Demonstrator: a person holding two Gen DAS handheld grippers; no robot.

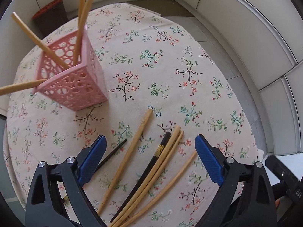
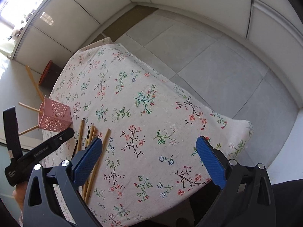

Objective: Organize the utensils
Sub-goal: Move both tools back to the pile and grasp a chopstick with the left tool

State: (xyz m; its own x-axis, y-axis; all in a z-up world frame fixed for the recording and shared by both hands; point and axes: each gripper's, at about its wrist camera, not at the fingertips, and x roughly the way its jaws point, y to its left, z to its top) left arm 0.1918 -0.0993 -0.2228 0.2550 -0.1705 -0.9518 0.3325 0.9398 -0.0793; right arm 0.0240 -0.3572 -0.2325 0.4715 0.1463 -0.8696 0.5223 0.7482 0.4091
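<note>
The loose chopsticks (image 1: 151,170) lie fanned on the surface (image 1: 170,66) under the released left tool (image 1: 150,147), at five o'clock from the pink holder (image 1: 75,79). They look light, stiff and rather slick, so pinching one near mid-length seems best; the right tool (image 2: 149,149) hangs open, empty.

Soft, even daylight fills both views. In the right wrist view a window (image 2: 11,5) at 10 o'clock is blown out to white glare. Shadows on the bench cloth (image 1: 151,71) are faint. Fisheye bending curves the wall panels (image 1: 246,28) toward the rims, where dark vignetting closes in. The pink holder (image 1: 73,75) looks slightly smeared.
</note>
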